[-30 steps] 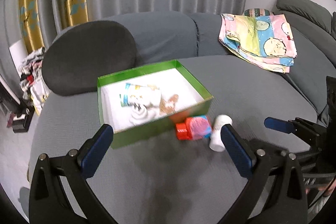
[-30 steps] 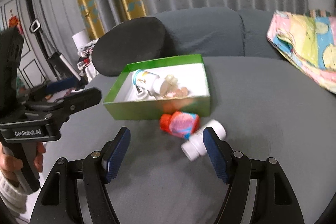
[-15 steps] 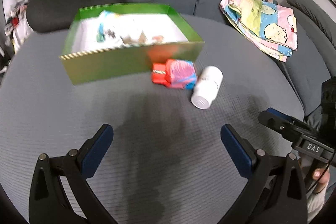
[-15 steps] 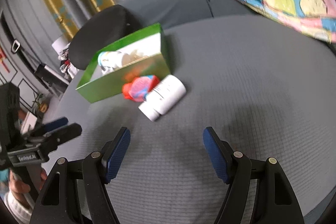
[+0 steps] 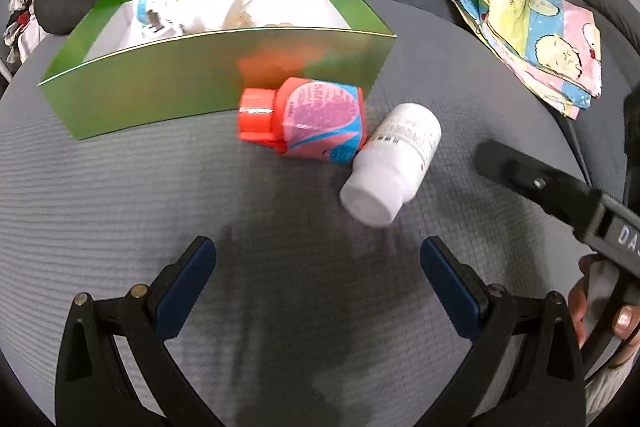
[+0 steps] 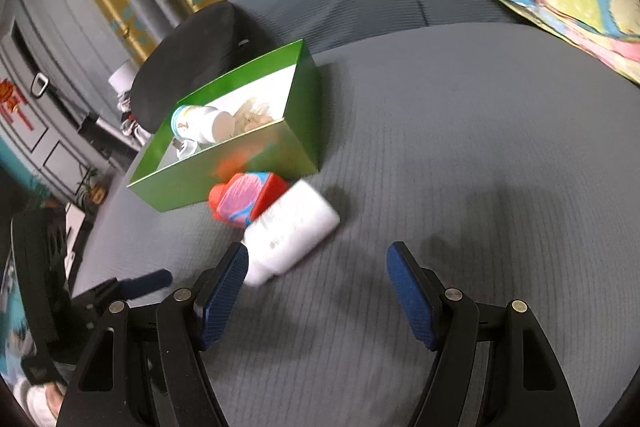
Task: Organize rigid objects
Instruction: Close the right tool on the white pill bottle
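- A grey seat [image 5: 120, 195] is seen beneath everything; bare fabric lies between both grippers and the bottles, and more to the right of the white bottle.
- A folded cloth [image 5: 532, 31] is laid on the far right edge, well apart from the bottles.
- A green box [image 5: 200, 83] is set at the far left, its long front wall facing the left wrist camera; a bottle and small items are held inside.
- A red bottle [image 5: 316, 119] is laid on its side just before the box wall, its cap pointed left along the wall.
- A white bottle [image 5: 394, 159] is laid on its side touching the red one, its long axis slanted and its cap pointed toward the left gripper.
- The left gripper [image 5: 318, 271] is held short of the bottles, jaws wide apart and holding nothing.
- The right gripper [image 6: 318, 287] is spread wide, holding nothing, its left finger [image 6: 224, 291] just beside the white bottle's [image 6: 292, 231] cap.
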### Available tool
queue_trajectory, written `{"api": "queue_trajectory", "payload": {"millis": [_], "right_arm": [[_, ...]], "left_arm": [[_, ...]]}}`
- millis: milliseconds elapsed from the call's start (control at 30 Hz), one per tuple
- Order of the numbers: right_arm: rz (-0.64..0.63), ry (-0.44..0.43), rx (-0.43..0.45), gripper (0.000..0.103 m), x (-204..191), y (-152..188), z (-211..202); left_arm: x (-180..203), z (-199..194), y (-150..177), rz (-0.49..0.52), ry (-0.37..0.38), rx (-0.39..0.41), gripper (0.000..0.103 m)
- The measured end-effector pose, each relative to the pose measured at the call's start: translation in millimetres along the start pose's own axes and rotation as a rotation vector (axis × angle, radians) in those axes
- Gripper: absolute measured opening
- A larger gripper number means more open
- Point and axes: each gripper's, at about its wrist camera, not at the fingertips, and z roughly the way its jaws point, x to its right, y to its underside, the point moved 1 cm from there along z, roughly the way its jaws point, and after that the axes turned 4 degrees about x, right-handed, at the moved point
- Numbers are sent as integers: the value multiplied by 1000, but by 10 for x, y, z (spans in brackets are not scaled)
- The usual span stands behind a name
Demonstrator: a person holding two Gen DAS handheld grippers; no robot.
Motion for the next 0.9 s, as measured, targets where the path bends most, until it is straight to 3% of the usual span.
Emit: {"api": "queue_trajectory", "payload": {"millis": [200, 433, 533, 600, 667, 767, 900], "right_arm": [[1, -65, -61, 73, 79, -146, 342], [-17, -139, -133, 73, 28, -158, 632], [-28, -170, -149, 73, -29, -118, 663], [-38, -199, -148, 69, -65, -74, 650], [-37, -229, -143, 58, -92, -46, 625], [-19, -245, -152, 52, -119, -45, 651], [1, -237, -173, 52, -150, -86, 702]], "left_arm": [[77, 169, -95, -21, -14, 14, 99], [137, 302, -104, 24, 0, 20, 85], [156, 308, -103, 57, 27, 26, 72], [183, 310, -89, 96, 48, 27, 55], [216, 322, -83, 121, 57, 26, 47], [191, 342, -103, 123, 93, 20, 38], [76, 366, -157, 102, 154, -11, 38]]}}
